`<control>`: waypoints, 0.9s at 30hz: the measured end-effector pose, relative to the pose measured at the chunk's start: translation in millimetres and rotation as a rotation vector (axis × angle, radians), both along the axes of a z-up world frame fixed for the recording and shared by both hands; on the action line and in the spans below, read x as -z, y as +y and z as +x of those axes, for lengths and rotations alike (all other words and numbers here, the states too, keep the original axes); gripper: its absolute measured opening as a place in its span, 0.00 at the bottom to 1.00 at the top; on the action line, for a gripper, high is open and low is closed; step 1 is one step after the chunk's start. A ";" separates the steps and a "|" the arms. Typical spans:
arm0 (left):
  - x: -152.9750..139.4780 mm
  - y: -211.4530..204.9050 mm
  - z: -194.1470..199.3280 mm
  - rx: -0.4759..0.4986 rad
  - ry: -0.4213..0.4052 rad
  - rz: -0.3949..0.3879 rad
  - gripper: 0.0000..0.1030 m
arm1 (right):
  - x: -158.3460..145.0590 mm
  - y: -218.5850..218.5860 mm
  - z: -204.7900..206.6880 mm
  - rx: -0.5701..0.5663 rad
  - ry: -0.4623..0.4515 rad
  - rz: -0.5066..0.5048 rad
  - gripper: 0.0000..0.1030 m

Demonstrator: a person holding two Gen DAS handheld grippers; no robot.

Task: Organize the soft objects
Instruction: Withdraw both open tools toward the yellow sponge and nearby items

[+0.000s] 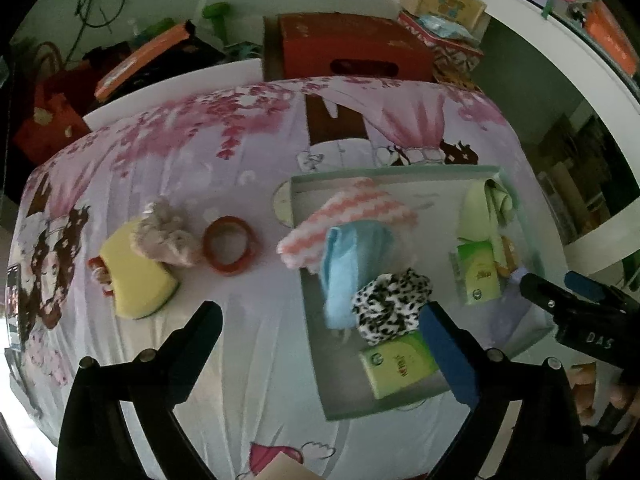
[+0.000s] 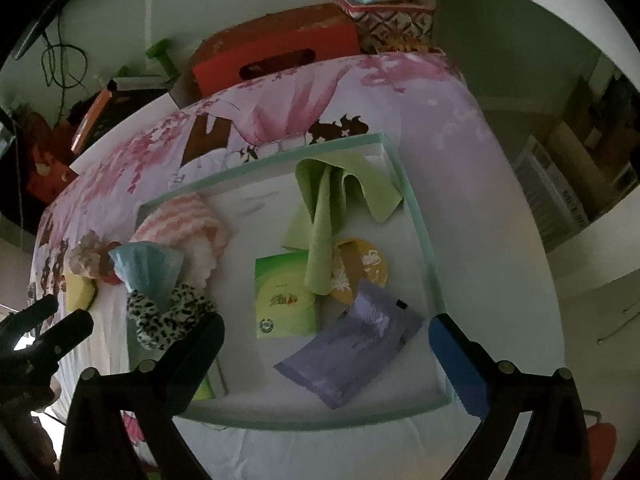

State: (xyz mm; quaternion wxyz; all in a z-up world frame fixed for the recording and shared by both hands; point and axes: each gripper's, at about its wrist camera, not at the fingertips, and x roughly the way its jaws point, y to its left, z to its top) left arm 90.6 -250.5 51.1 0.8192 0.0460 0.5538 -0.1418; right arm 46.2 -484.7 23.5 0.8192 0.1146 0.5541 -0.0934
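The bed (image 1: 192,168) under its pink cartoon sheet carries a shallow pale-green tray (image 2: 420,220), already holding a pink-striped cloth (image 1: 352,208), blue cloth (image 1: 352,256), green cloth (image 2: 332,216), leopard scrunchie (image 1: 390,306) and tissue packs. Still outside it, left of the tray, lie a yellow sponge (image 1: 132,280) and, overlapping its far edge, a beige scrunchie (image 1: 166,234). Both should be light and squashy — pinch the sponge across its thickness, the scrunchie through its bunched ruffle. The left gripper (image 1: 320,340) hangs wide open and empty, the sponge ahead and left of its jaws. The right gripper (image 2: 326,346) hovers above the tray — open, holding nothing.
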 end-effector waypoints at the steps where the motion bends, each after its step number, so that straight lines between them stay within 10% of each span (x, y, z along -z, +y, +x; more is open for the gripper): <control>1: -1.6 2.7 -1.7 -0.001 -0.001 0.000 0.96 | -3.0 2.1 -1.6 0.000 -0.003 -0.001 1.00; 27: -39.0 142.2 -32.0 -0.148 -0.047 -0.060 0.96 | -60.2 132.3 -14.8 -0.135 -0.068 -0.049 1.00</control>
